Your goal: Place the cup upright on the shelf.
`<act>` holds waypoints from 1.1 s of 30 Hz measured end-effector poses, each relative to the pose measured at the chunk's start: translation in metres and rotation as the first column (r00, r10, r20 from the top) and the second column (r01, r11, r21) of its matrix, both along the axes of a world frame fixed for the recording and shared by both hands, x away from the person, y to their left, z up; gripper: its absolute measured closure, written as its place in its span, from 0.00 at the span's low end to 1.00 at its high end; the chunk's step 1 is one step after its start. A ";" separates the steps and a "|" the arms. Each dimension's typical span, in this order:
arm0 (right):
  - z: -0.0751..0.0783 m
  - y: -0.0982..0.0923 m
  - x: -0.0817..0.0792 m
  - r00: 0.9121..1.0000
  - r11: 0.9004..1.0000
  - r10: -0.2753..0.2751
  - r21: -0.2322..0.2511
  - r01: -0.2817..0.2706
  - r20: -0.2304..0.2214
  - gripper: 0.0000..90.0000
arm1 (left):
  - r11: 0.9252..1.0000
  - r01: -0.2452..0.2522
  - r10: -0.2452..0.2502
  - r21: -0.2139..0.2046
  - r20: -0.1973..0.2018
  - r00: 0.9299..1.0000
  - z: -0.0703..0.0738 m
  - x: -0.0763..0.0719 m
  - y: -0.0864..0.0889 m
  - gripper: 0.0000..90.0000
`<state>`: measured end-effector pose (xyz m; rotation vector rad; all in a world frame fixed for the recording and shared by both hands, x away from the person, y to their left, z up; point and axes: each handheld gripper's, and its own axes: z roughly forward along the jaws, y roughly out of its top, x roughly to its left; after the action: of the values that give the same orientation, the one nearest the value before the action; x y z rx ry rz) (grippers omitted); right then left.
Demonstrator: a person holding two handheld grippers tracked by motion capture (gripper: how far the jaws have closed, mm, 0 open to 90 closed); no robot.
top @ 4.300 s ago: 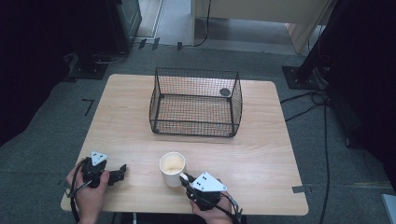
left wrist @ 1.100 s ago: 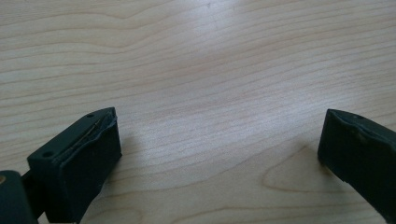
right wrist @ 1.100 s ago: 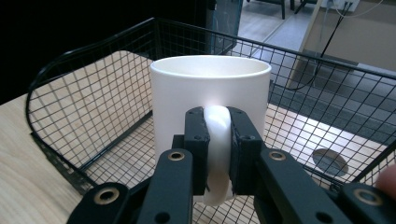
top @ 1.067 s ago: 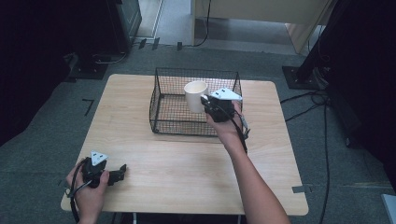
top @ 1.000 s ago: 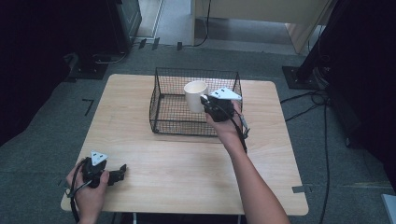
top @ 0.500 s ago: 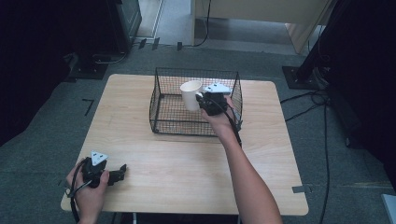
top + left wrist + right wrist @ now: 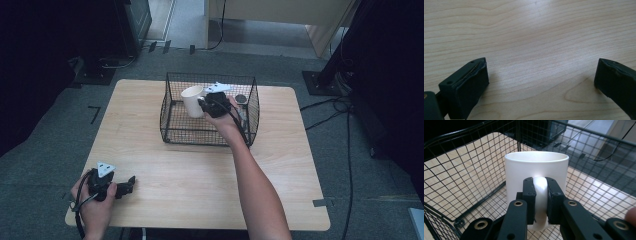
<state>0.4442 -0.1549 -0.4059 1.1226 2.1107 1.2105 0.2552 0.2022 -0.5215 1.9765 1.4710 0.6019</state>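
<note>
A white mug point(image 7: 192, 100) point(image 7: 536, 175) hangs upright inside the black wire basket point(image 7: 172, 131) point(image 7: 461, 192), near its back left part. My right gripper point(image 7: 206, 104) point(image 7: 540, 200) is shut on the mug's handle, one jaw on each side of it. At the table's front left corner my left gripper point(image 7: 129, 184) point(image 7: 541, 82) rests in a hand. It is open, with bare wood between its jaws.
A small dark round object point(image 7: 241, 98) lies in the basket's back right corner. The wooden table point(image 7: 200, 180) stretches bare in front of the basket. Cables and dark stands ring the table on the grey floor.
My right gripper has carried the mug from the basket's right rim leftward and slightly down into the basket. The left gripper has not moved.
</note>
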 end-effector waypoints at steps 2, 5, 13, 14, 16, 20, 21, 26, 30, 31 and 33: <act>0.000 0.008 0.004 1.000 1.000 0.023 -0.017 -0.024 -0.016 0.89 | 1.000 0.000 0.000 -0.002 0.000 1.000 0.000 0.000 0.000 0.00; -0.001 0.012 0.008 0.999 0.999 0.037 -0.036 -0.038 -0.024 0.89 | 1.000 -0.001 0.001 -0.001 0.001 1.000 0.000 0.000 0.000 0.00; -0.006 0.023 0.015 0.996 0.990 0.068 -0.116 -0.075 -0.057 0.89 | 1.000 0.003 -0.003 -0.003 0.001 1.000 0.000 0.000 0.000 0.00; -0.007 0.023 0.016 0.996 0.989 0.072 -0.123 -0.079 -0.059 0.89 | 1.000 0.004 -0.004 -0.005 0.001 1.000 0.000 0.000 0.000 0.00; -0.009 0.023 0.017 0.995 0.989 0.068 -0.130 -0.077 -0.069 0.89 | 1.000 0.004 -0.004 -0.006 0.002 1.000 0.000 0.000 0.000 0.00; -0.011 0.017 0.020 0.993 0.989 0.070 -0.124 -0.081 -0.095 0.89 | 1.000 0.004 -0.004 -0.005 0.002 1.000 0.000 0.000 0.000 0.00; -0.011 0.017 0.020 0.993 0.989 0.070 -0.124 -0.081 -0.095 0.89 | 1.000 0.005 -0.005 -0.005 0.002 1.000 0.000 0.000 0.000 0.00; -0.011 0.009 0.021 0.990 0.991 0.072 -0.104 -0.085 -0.122 0.89 | 1.000 0.007 -0.007 -0.008 0.002 1.000 0.000 0.000 0.000 0.00; -0.011 0.000 0.022 0.986 0.990 0.069 -0.109 -0.086 -0.149 0.88 | 1.000 0.007 -0.007 -0.007 0.002 1.000 0.000 0.000 0.000 0.00; -0.012 -0.002 0.023 0.985 0.990 0.070 -0.112 -0.088 -0.157 0.88 | 1.000 0.006 -0.006 -0.006 0.001 1.000 0.000 0.000 0.000 0.00; -0.012 -0.007 0.024 0.983 0.986 0.066 -0.138 -0.090 -0.171 0.89 | 1.000 0.006 -0.006 -0.004 0.001 1.000 0.000 0.000 0.000 0.00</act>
<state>0.4678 -0.1616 -0.4184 1.1181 2.3463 1.0086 0.2551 0.2021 -0.5215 1.9772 1.4638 0.5964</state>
